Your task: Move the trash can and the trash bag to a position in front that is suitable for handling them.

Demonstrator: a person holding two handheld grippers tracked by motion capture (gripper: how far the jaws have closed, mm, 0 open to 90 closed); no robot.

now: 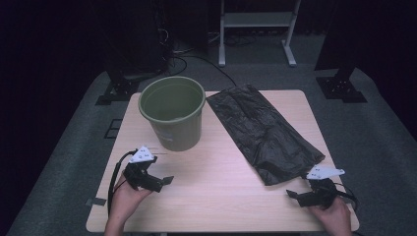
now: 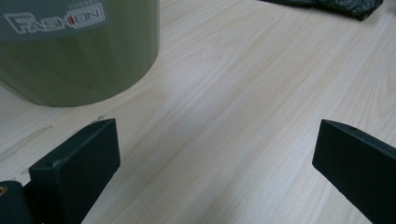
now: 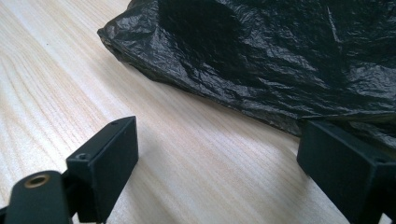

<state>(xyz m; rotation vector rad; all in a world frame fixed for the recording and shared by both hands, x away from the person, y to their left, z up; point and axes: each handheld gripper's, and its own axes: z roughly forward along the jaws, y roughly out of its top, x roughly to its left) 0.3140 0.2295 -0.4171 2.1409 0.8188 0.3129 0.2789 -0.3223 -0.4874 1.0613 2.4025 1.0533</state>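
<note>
An olive-green bucket (image 1: 172, 112) stands upright at the table's back left; its lower wall (image 2: 79, 56) bears a "FASHION" label. A black plastic bag (image 1: 262, 130) lies flat from the back middle toward the front right, and its crinkled near end (image 3: 261, 60) lies just beyond my right jaws. My left gripper (image 1: 160, 181) rests at the front left, below the bucket, open with bare wood between its jaws (image 2: 215, 154). My right gripper (image 1: 299, 195) sits at the front right, open, just short of the bag's near end (image 3: 217, 154).
The light wooden table (image 1: 216, 196) has bare room in the middle and along the front between my hands. Beyond it, grey carpet holds a white frame's feet (image 1: 255, 54), dark stands (image 1: 339, 83) and cables.
</note>
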